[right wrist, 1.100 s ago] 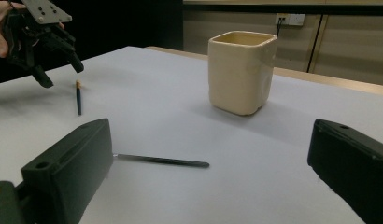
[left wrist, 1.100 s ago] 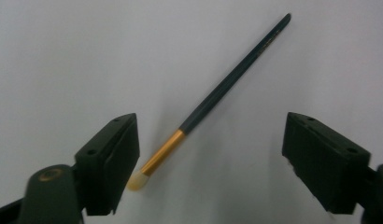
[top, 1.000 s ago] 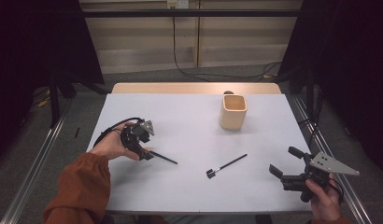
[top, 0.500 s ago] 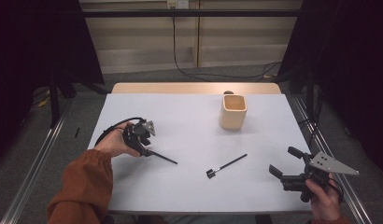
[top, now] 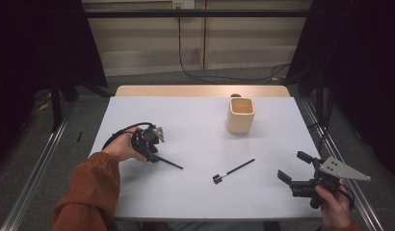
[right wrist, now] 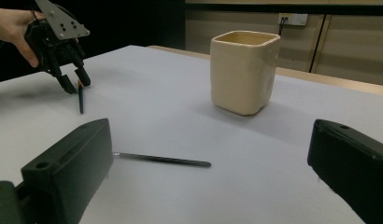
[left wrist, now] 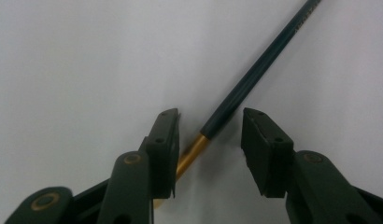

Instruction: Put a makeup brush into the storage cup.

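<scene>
Over at nine o'clock, the left gripper (top: 152,154) is barely shifting from a moment ago, settling low over the blue pencil (left wrist: 255,79) lying on the white surface (top: 195,192). Its fingers (left wrist: 164,140) are standing apart, straddling the gold ferrule, nothing clamped yet. The brush (top: 233,171) is lying at centre, the beige cup (top: 241,115) at one o'clock. At four o'clock the right gripper (top: 294,180) is idling, fingers wide apart.

We see a dark teal pencil (left wrist: 255,79) with a gold ferrule lying flat on the white counter (top: 195,120). Its ferrule end sits between the spread jaws of the left gripper (left wrist: 210,140), apart from both pads, its shaft slanting away from them.
</scene>
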A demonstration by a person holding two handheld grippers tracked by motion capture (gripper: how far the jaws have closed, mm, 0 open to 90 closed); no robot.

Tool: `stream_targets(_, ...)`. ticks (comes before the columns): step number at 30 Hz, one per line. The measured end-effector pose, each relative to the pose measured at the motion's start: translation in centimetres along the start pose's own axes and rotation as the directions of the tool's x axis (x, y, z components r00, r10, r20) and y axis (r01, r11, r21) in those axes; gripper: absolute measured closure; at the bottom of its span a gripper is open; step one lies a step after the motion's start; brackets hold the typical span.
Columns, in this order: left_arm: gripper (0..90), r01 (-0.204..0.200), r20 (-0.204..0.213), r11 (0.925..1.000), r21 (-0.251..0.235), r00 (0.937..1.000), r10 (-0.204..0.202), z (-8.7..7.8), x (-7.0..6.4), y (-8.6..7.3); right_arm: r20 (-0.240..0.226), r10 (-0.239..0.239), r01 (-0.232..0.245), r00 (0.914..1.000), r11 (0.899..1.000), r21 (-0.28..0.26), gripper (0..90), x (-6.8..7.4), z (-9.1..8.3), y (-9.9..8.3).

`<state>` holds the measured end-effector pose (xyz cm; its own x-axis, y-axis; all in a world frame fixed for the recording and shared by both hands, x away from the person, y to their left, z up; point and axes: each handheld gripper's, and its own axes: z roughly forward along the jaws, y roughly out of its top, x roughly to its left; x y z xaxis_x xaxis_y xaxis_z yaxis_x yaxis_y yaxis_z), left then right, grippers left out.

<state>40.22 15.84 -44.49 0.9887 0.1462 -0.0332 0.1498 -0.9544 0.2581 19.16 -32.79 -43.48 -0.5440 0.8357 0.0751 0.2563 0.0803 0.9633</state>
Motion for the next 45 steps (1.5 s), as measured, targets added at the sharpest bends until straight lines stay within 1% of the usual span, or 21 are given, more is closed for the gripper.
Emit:
stream_targets(4,62.7,-0.005,0.022,1.0,-0.006,0.9998,0.005,0.04,0.1,-0.06,0.0,0.001,-0.001,1.0,1.0,-0.001,0.0,0.02,0.02,0.01)
stream_targets(5,63.1,0.006,0.02,1.0,-0.006,0.9998,-0.006,0.07,0.08,-0.07,0.002,0.0,0.0,1.0,1.0,0.0,0.0,0.03,0.01,0.01)
stream_targets(6,63.5,-0.002,0.022,1.0,-0.001,0.9998,0.002,0.08,0.13,-0.03,0.003,0.001,-0.001,1.0,1.0,0.001,0.0,0.03,0.0,0.0)
stream_targets(9,65.2,-0.004,0.021,1.0,0.007,0.9998,0.004,0.11,0.06,0.01,0.008,0.002,-0.002,1.0,1.0,-0.001,0.0,0.02,-0.02,-0.01)
stream_targets(10,68.6,-0.006,0.025,1.0,0.006,0.9997,0.006,0.13,0.04,0.02,0.009,0.001,-0.001,1.0,1.0,-0.001,0.0,0.01,-0.03,-0.02)
stream_targets(14,73.3,-0.003,0.043,0.9999,0.012,0.9991,0.003,0.22,0.08,0.14,0.009,0.0,0.0,1.0,1.0,0.0,0.0,0.04,-0.02,-0.03)
stream_targets(15,74.4,-0.005,0.043,0.9998,0.018,0.9991,0.004,0.22,0.1,0.19,0.008,-0.001,0.001,1.0,1.0,0.001,0.0,0.04,-0.02,-0.03)
stream_targets(16,74.9,0.009,0.04,0.9998,0.017,0.9992,-0.01,0.24,0.03,0.2,0.008,0.0,0.0,1.0,1.0,0.001,0.0,0.04,-0.01,-0.03)
stream_targets(19,78.2,0.014,0.04,0.9998,0.016,0.9991,-0.015,0.26,0.04,0.19,0.006,-0.002,0.002,1.0,1.0,0.003,0.0,0.06,0.06,-0.07)
stream_targets(21,83.6,0.014,0.046,0.9996,0.024,0.9988,-0.015,0.26,0.14,0.26,0.006,-0.003,0.003,1.0,1.0,0.004,0.0,0.1,0.07,-0.06)
stream_targets(22,83.6,0.016,0.041,0.9996,0.023,0.999,-0.017,0.27,0.16,0.25,0.006,-0.003,0.003,1.0,1.0,0.004,0.0,0.1,0.07,-0.06)
stream_targets(24,83.7,0.026,0.06,0.9995,0.018,0.9978,-0.027,0.27,0.24,0.2,0.004,-0.003,0.003,1.0,1.0,0.005,0.0,0.11,0.06,-0.06)
stream_targets(29,83.7,0.054,0.057,0.9985,0.014,0.9969,-0.054,0.26,0.27,0.17,-0.003,-0.006,0.006,1.0,1.0,0.013,0.0,0.16,0.21,-0.1)
stream_targets(32,83.7,0.07,0.07,0.9975,0.009,0.995,-0.071,0.17,0.37,0.1,-0.001,-0.006,0.006,1.0,1.0,0.014,0.0,0.12,0.17,-0.1)
stream_targets(33,83.7,0.079,0.06,0.9969,0.003,0.995,-0.079,0.19,0.34,0.07,-0.001,-0.006,0.006,1.0,1.0,0.014,0.0,0.12,0.17,-0.1)
stream_targets(35,83.8,0.074,0.052,0.9972,-0.001,0.9959,-0.074,0.18,0.28,0.06,0.002,-0.002,0.002,1.0,1.0,0.013,0.0,0.1,0.16,-0.1)
stream_targets(36,83.8,0.072,0.051,0.9973,0.011,0.9961,-0.073,0.09,0.21,0.14,0.002,-0.002,0.002,1.0,1.0,0.013,0.0,0.1,0.16,-0.1)
stream_targets(38,83.8,0.077,0.05,0.997,0.013,0.9958,-0.077,0.05,0.22,0.17,0.0,-0.007,0.007,1.0,1.0,0.014,0.0,0.11,0.19,-0.1)
stream_targets(40,83.8,0.094,0.057,0.9955,0.009,0.9939,-0.094,0.02,0.33,0.1,0.002,-0.007,0.007,1.0,1.0,0.014,0.0,0.12,0.2,-0.09)
stream_targets(44,83.8,0.111,0.065,0.9938,0.007,0.9917,-0.111,-0.1,0.37,0.01,0.004,-0.004,0.004,1.0,1.0,0.015,0.0,0.11,0.16,-0.1)
stream_targets(45,83.8,0.123,0.057,0.9924,-0.006,0.9908,-0.122,-0.12,0.28,-0.05,0.005,-0.006,0.006,1.0,1.0,0.016,0.0,0.11,0.17,-0.11)
